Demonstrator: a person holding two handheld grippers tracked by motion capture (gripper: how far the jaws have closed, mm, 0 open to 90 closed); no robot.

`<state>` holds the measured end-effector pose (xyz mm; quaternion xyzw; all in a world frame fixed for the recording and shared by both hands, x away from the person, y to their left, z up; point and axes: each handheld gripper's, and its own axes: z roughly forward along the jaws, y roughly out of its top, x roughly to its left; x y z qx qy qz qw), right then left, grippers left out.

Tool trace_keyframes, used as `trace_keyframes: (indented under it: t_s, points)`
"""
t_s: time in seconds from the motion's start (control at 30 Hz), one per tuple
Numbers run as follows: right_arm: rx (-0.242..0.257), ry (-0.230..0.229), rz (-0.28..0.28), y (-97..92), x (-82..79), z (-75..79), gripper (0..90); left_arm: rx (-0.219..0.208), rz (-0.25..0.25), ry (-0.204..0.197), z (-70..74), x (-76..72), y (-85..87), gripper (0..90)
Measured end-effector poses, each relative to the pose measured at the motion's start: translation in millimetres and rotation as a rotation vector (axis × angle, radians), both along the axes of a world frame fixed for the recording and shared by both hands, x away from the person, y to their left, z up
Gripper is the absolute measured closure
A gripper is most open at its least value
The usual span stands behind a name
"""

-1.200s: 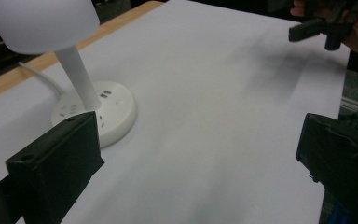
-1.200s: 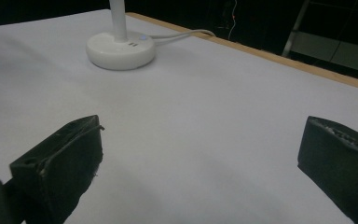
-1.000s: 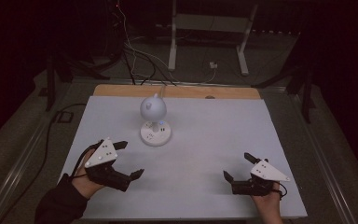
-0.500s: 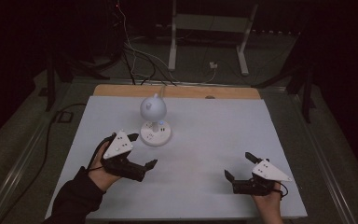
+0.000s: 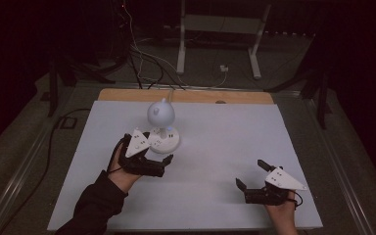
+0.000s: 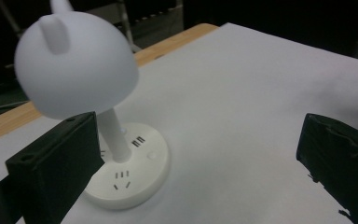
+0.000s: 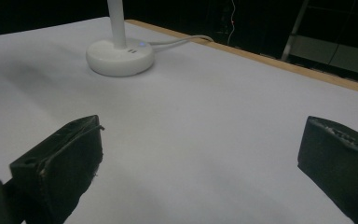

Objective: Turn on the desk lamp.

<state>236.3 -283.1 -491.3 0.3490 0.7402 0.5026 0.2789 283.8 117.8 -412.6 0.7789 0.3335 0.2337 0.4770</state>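
the lamp (image 5: 162, 128) stands upright on the desk (image 5: 225, 147), left of the middle and nearer the far edge than the near one. it is white, with a round base (image 6: 130, 172), a thin stem and a domed shade (image 6: 74, 65) that has a small nub on top. the left gripper (image 5: 157, 155) hangs just beside the base on its near left side, jaws spread wide and holding nothing. in the left gripper view one black jaw overlaps the near left part of the base and the other stands well off over bare surface; whether the jaw touches the base i cannot tell. small dark slots and a faint light show on the base top. a white cable (image 7: 179, 43) runs from the base toward the far wooden edge (image 5: 186, 96) of the desk. the right gripper (image 5: 250, 175) sits near the near right corner, well apart from the lamp, its jaws also spread and empty, with the person's hand (image 5: 281, 210) behind it. beyond the desk, a dark floor (image 5: 127, 68) with loose wires and a white metal stand (image 5: 220, 29).
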Motion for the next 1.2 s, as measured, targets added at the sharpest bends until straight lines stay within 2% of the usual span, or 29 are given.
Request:
trace_keyframes:
  t_s: [0.2,0.37,0.53,0.77,1.03,1.17,1.2]
  points:
    - [0.004,0.000,-0.001,-0.8,0.4,0.1,0.0,-0.031,0.029,0.023,-6.0,10.4,-4.1,0.3]
    - [0.006,-0.001,0.003,-1.2,0.5,0.2,0.0,-0.028,0.035,0.050,-16.5,18.9,-10.5,0.3]
    - [0.008,-0.001,0.001,-1.8,0.7,0.2,0.0,-0.025,0.042,0.052,-27.4,25.6,-17.9,0.3]
    - [0.014,0.002,0.001,-2.0,0.8,0.2,0.0,-0.045,0.050,0.098,-40.0,34.7,-26.8,0.3]
    - [0.018,0.003,0.006,-2.9,0.6,0.4,0.0,-0.006,0.102,0.138,-59.7,50.5,-42.9,0.4]
    - [0.023,0.001,0.006,-3.8,0.6,1.0,0.0,0.015,0.114,0.131,-64.4,54.4,-45.8,0.4]
    - [0.023,0.002,0.007,-4.0,0.5,0.9,0.0,0.020,0.134,0.129,-67.3,56.3,-47.3,0.5]
